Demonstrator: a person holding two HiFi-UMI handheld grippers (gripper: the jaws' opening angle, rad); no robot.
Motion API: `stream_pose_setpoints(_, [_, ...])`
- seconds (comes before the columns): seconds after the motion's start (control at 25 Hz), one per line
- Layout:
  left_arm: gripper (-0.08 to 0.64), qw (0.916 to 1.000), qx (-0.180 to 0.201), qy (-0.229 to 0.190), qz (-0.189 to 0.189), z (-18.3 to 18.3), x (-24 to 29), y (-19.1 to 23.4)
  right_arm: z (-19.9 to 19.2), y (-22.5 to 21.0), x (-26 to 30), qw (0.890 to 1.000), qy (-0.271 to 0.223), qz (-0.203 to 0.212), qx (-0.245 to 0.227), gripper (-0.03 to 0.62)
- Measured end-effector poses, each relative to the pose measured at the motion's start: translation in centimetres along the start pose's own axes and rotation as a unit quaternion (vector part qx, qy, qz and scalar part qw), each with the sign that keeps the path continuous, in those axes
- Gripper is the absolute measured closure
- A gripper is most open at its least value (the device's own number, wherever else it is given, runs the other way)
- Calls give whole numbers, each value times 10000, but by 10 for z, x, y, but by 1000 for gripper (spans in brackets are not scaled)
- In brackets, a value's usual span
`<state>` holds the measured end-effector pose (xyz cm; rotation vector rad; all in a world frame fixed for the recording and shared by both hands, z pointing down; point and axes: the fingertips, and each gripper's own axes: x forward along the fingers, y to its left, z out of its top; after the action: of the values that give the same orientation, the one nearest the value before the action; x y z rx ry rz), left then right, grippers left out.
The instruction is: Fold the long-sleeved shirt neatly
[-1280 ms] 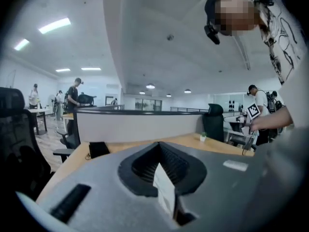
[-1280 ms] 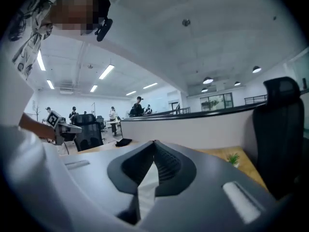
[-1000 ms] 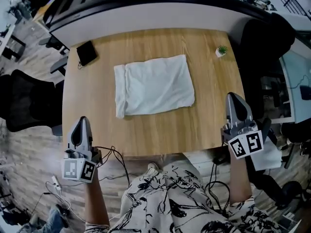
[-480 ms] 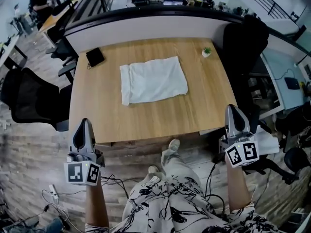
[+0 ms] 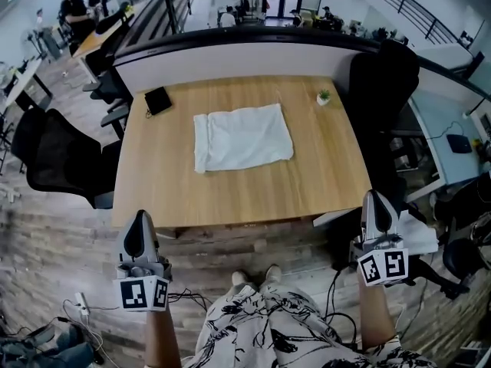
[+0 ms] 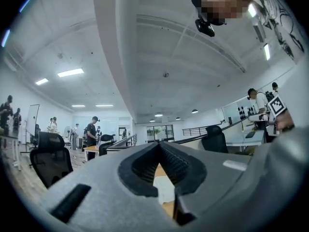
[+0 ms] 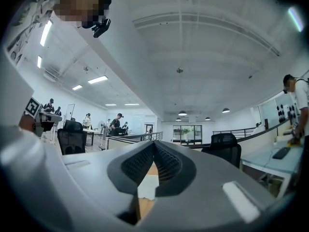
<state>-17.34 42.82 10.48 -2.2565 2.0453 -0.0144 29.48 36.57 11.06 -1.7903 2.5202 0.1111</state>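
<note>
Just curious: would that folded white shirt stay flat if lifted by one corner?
Probably not: the shirt looks like soft, thin cloth with wrinkled edges, so it would likely droop and unfold. Pushed, it would probably bunch up.

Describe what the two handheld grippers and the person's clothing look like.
Both the left gripper and right gripper are tapered grey shells with dark ribbed pads, each carrying a cube of black-and-white square markers at the rear. The person wears a white top with black print; no sleeves cover the forearms.
</note>
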Motion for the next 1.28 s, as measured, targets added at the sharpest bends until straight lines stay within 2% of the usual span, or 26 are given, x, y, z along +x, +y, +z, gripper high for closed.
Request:
stream_pose_setpoints(0.32, [560, 9996, 17, 157, 226, -17, -16, -17, -16, -11, -3, 9997, 59, 240, -85, 586])
stream_pose_setpoints(0.68, [560, 9978, 7, 427, 513, -43, -24, -17, -33, -18, -2, 9996, 93, 273, -62, 586])
stream_pose_setpoints(1.28, [560, 9981, 100, 505, 333, -47, -3, -23, -38, -5, 13, 9990, 190, 398, 2, 587])
